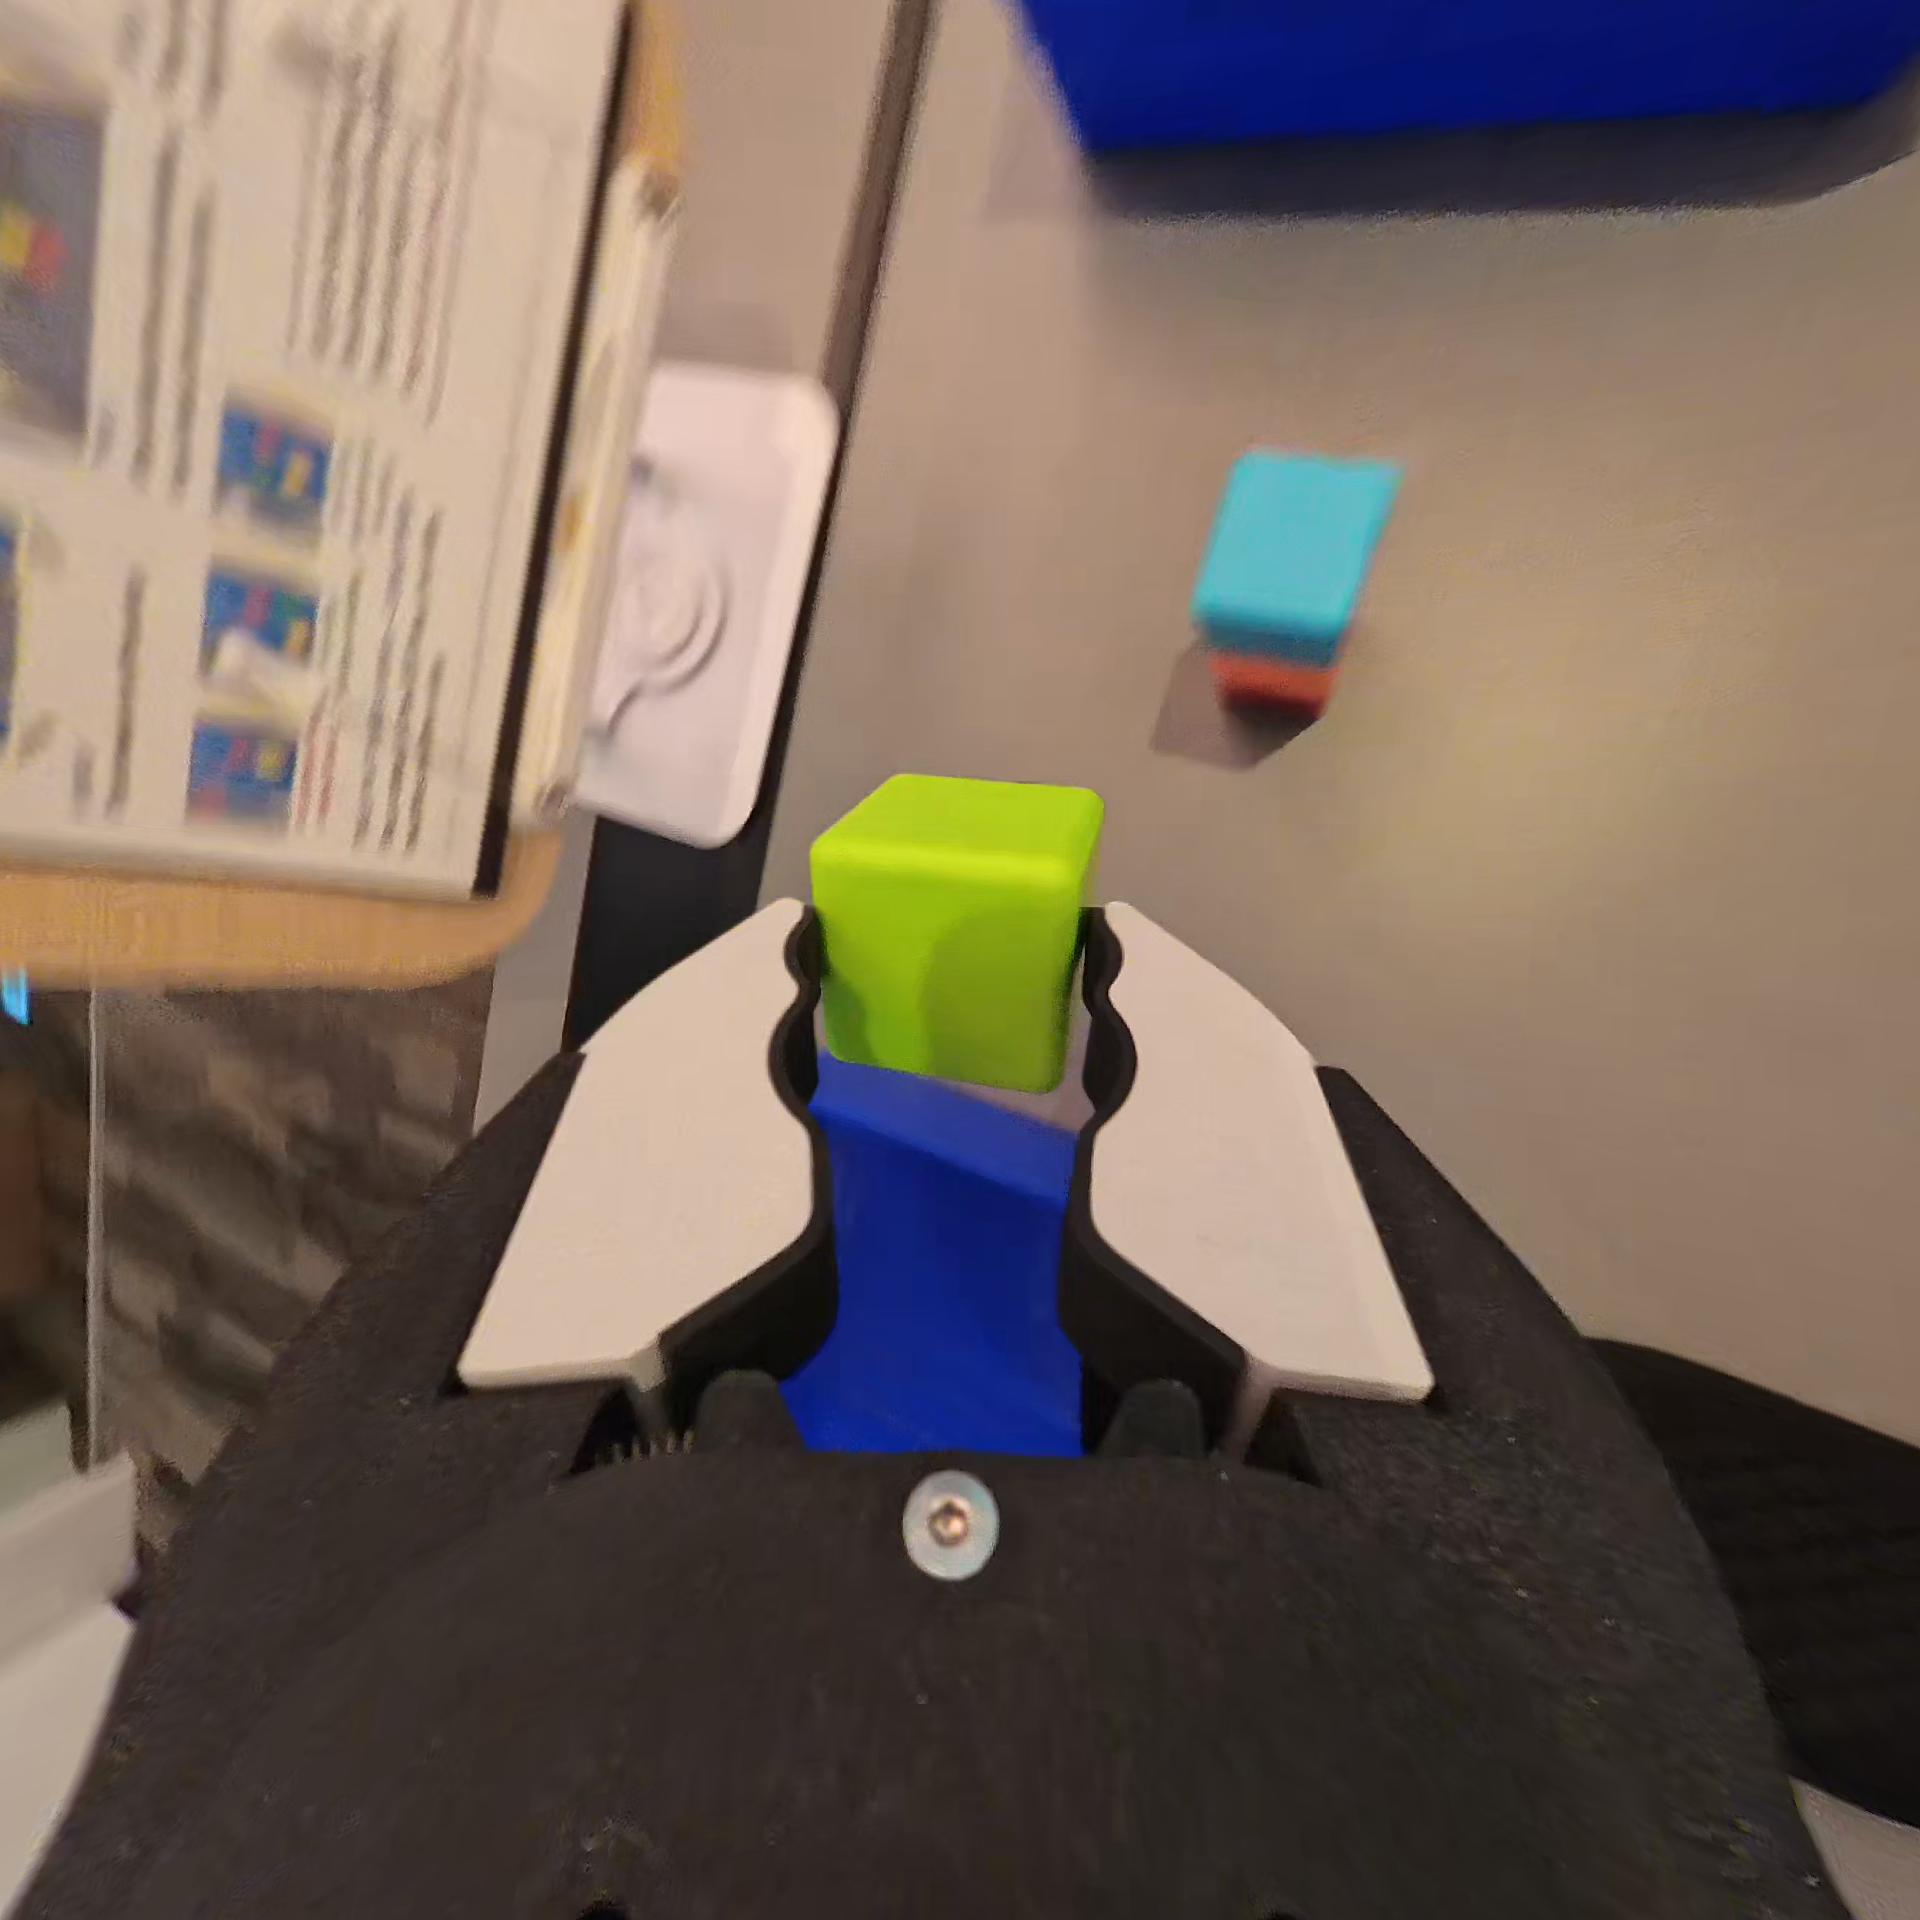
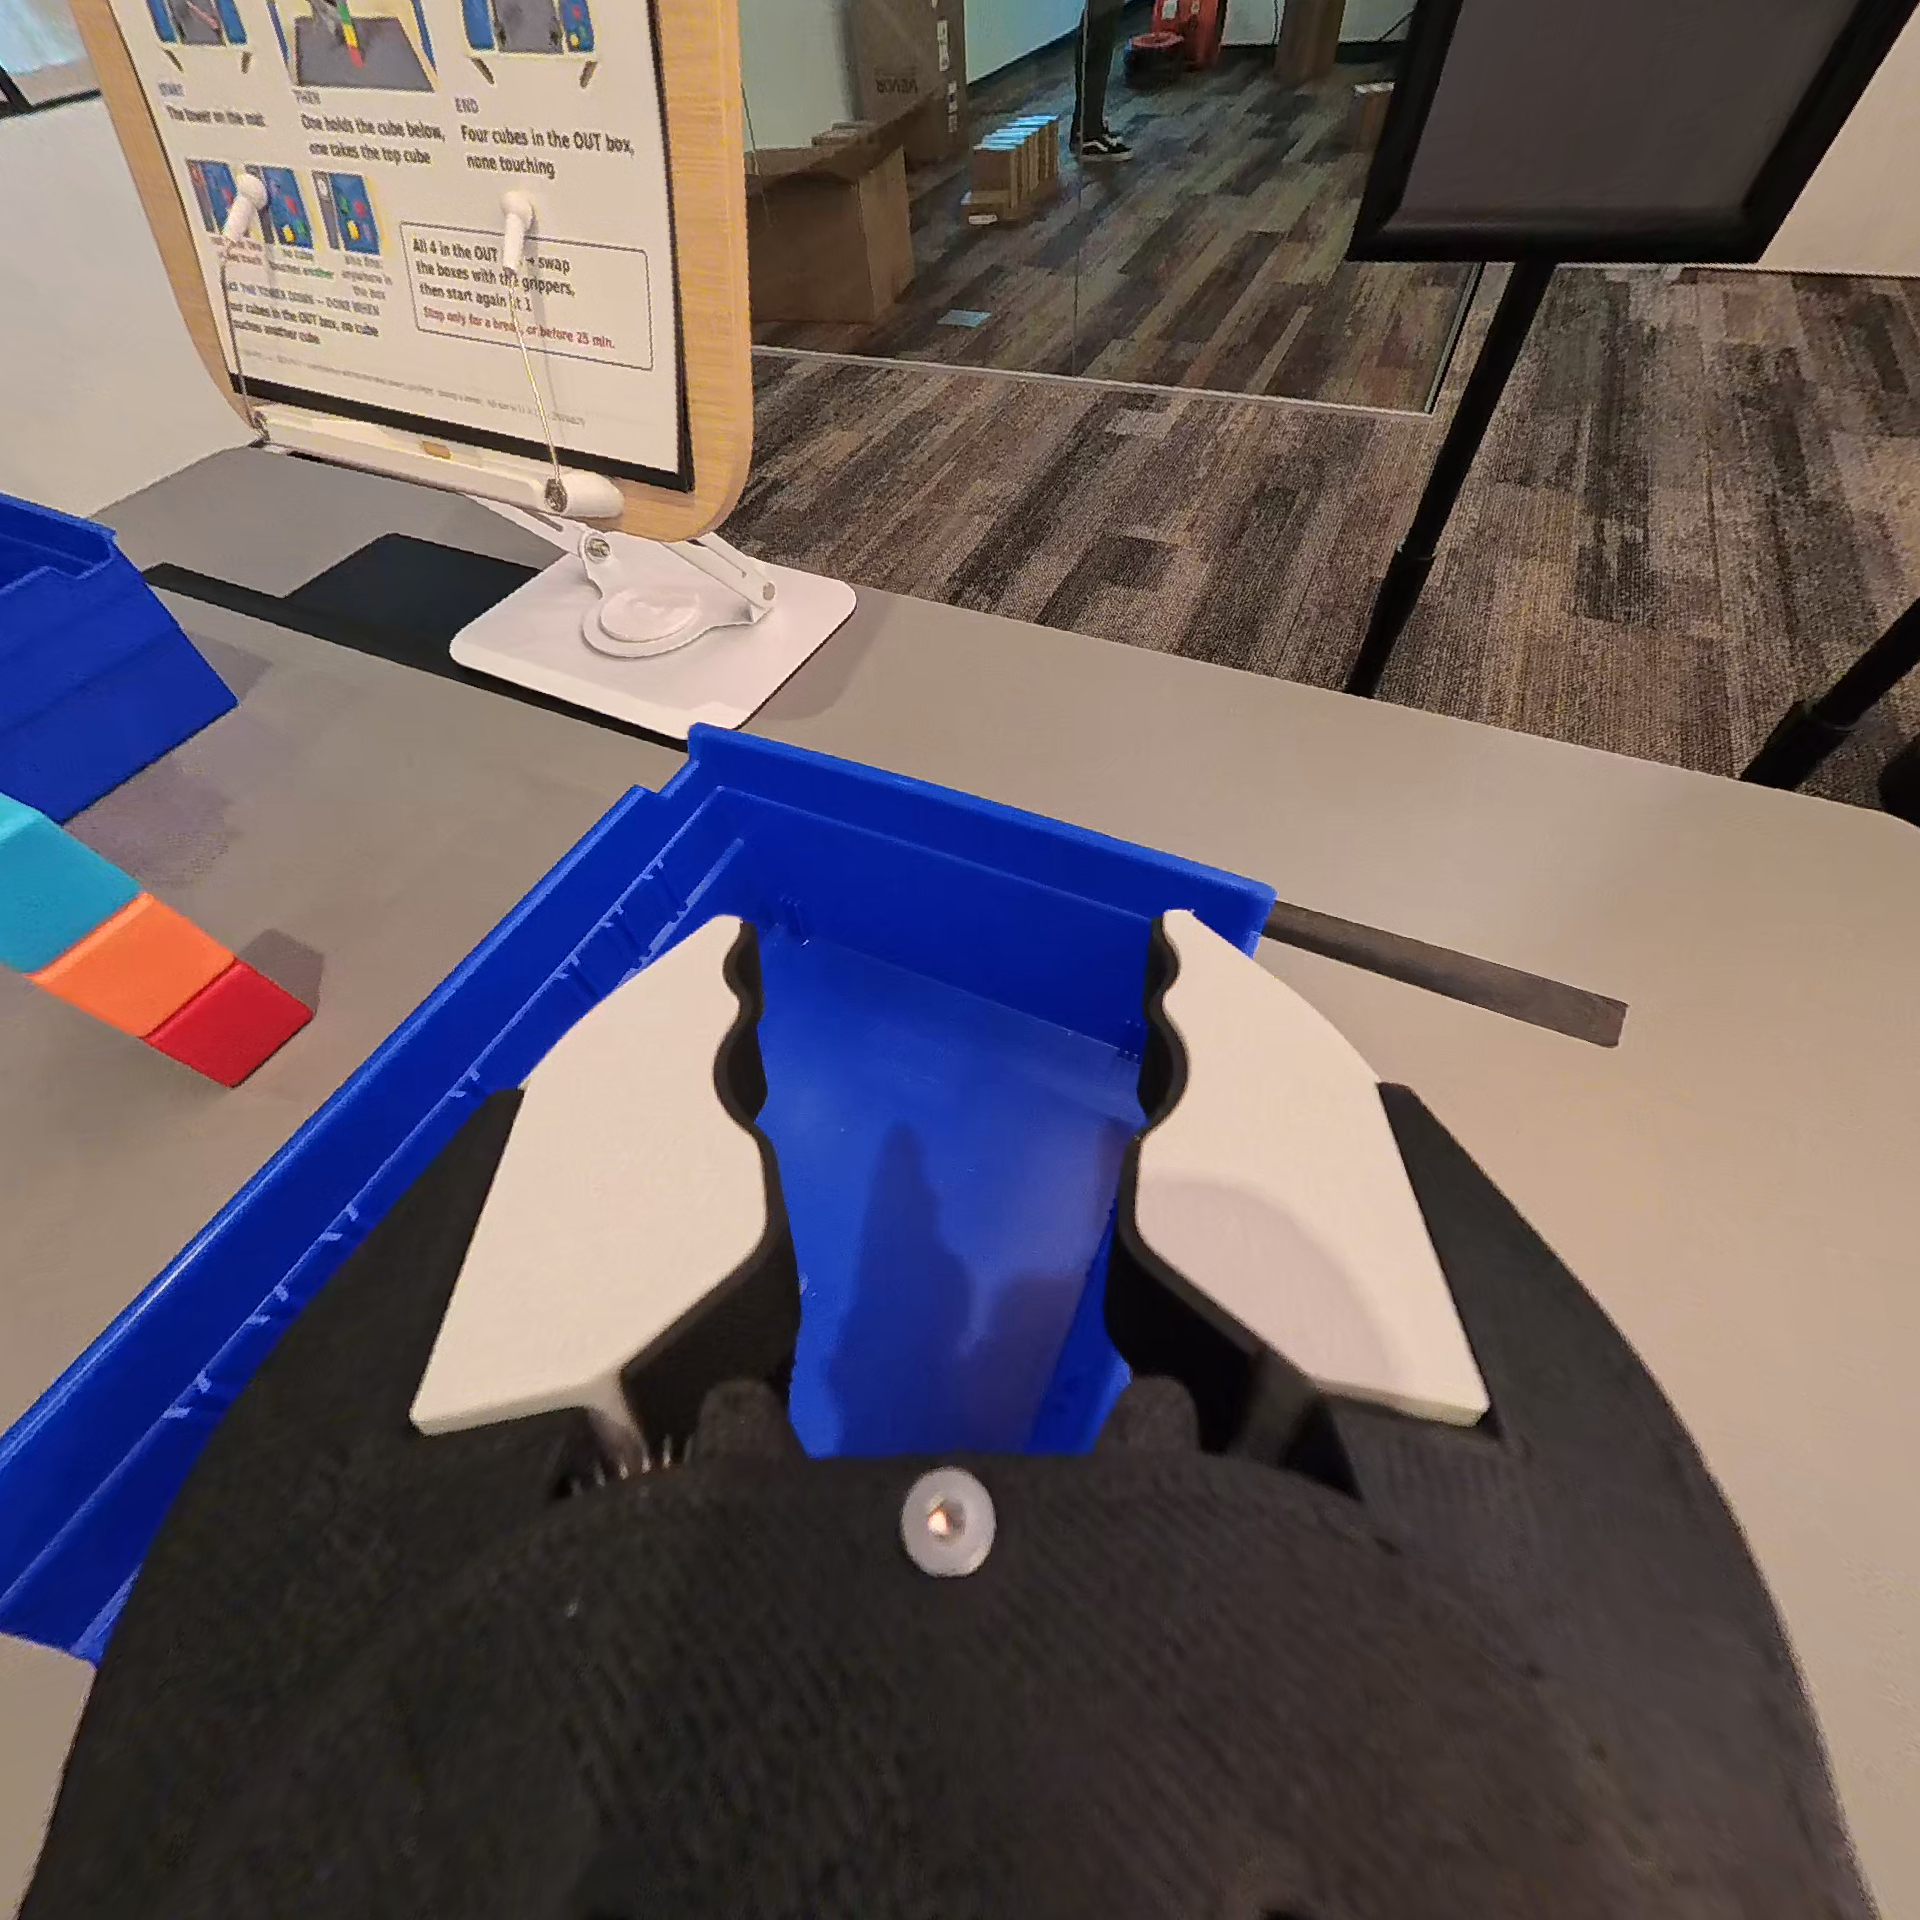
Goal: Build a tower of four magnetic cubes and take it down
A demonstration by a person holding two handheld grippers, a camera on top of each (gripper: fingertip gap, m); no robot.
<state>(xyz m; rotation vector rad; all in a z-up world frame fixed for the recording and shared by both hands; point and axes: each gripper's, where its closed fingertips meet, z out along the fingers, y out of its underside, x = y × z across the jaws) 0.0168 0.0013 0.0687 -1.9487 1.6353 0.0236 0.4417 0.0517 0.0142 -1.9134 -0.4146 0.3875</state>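
Observation:
My left gripper (image 1: 948, 951) is shut on a lime green cube (image 1: 951, 935), held between the fingertips above a blue box (image 1: 935, 1278). Farther off on the grey table stands a stack with a cyan cube (image 1: 1294, 551) on top and a red-orange cube (image 1: 1276, 683) showing below it. In the right wrist view the same stack leans in at the left edge: cyan cube (image 2: 57, 883), orange cube (image 2: 135, 961), red cube (image 2: 231, 1020). My right gripper (image 2: 948, 997) is open and empty, hovering over the inside of a blue box (image 2: 997, 883).
An instruction board on a white stand (image 2: 655, 634) is at the table's back, blurred in the left wrist view (image 1: 281, 468). A second blue box (image 2: 83, 665) sits at the far left; it also shows in the left wrist view (image 1: 1455, 73). A dark strip (image 2: 1455, 977) lies right of the near box. Left tips to right tips: about 45 cm.

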